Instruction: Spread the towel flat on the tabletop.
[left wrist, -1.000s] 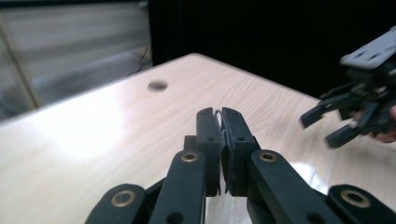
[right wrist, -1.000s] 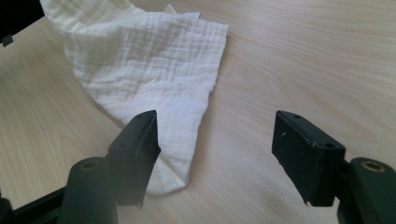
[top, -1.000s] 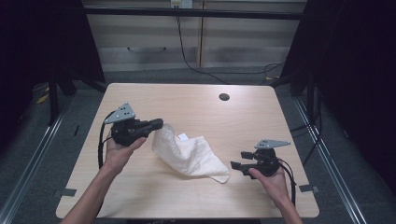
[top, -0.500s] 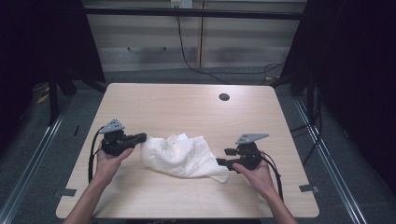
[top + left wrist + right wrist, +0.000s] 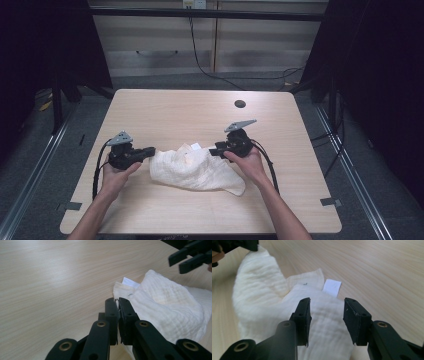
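Crinkled cream muslin cloth [image 5: 192, 167] with blank white tag [image 5: 332, 287] on pale woodgrain counter [image 5: 175, 115]; left hand-held gripper [image 5: 118, 302] pinches its edge, right hand-held gripper [image 5: 325, 312], jaws just closing, straddles it half-open.

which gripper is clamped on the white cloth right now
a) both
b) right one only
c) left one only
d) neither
c: the left gripper has its jaws shut on the edge of the white cloth, while the right gripper has been closing and stands over the cloth with a clear gap between its pads.
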